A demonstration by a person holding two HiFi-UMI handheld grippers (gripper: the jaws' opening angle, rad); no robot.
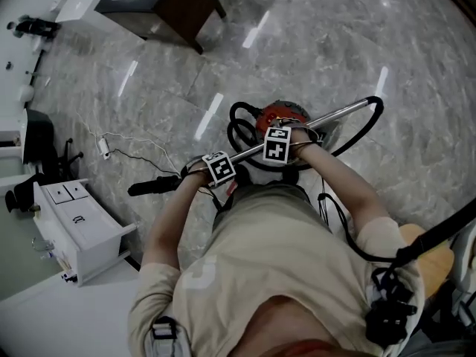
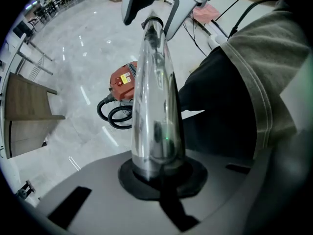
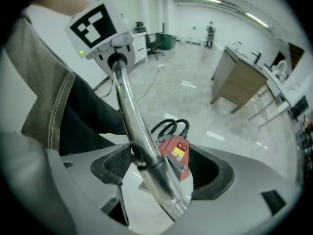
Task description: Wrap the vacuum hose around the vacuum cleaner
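Chrome wand (image 2: pixel 155 97) is clamped tight in our left tool (image 2: pixel 160 174). Our right tool (image 3: pixel 159 173) has jaws wide apart w/ wand btwn, pads not pressing. Red vacuum cleaner (image 1: pixel 281 114) sits on floor (image 1: pixel 335 43) below us, black hose (image 1: pixel 239 131) looped beside it.

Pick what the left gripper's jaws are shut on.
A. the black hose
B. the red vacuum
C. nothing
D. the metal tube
D: the left gripper has its jaws closed tight round the tube, while the hose lies coiled beside the vacuum, away from the jaws.
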